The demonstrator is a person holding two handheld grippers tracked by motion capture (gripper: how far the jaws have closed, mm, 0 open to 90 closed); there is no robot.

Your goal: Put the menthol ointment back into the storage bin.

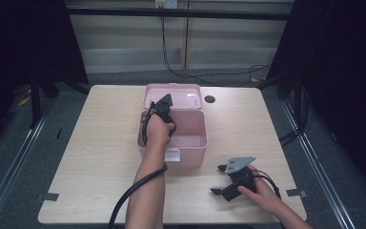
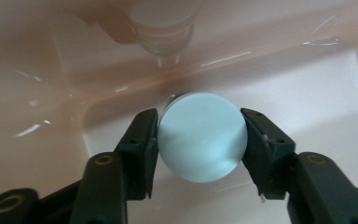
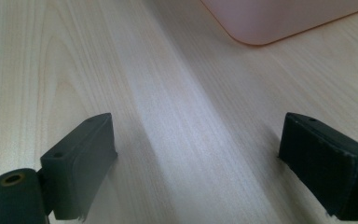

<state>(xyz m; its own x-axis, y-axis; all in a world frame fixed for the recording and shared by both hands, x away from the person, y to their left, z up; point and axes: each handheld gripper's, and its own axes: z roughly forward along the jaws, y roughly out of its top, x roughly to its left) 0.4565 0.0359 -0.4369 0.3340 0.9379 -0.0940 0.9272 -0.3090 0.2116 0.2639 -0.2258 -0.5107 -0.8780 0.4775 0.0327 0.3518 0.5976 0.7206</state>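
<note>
A pink box (image 1: 186,143) with its lid (image 1: 190,97) raised was seen near the middle of the light wooden bench (image 1: 90,162). The left gripper (image 2: 199,140) was reached down into the open box, and its fingers (image 2: 142,140) were clamped on either side of a pale blue round object (image 2: 200,135), pressed against both flanks. The object was held inside the box, just above its pale floor, near an inner wall. A blurred clear cylindrical thing (image 2: 163,28) was seen at the top of the left gripper view. The right gripper (image 1: 221,188) was rested low over the bench in front of the box and to its right, its fingers (image 3: 81,163) spread wide apart with only bare wood between them.
</note>
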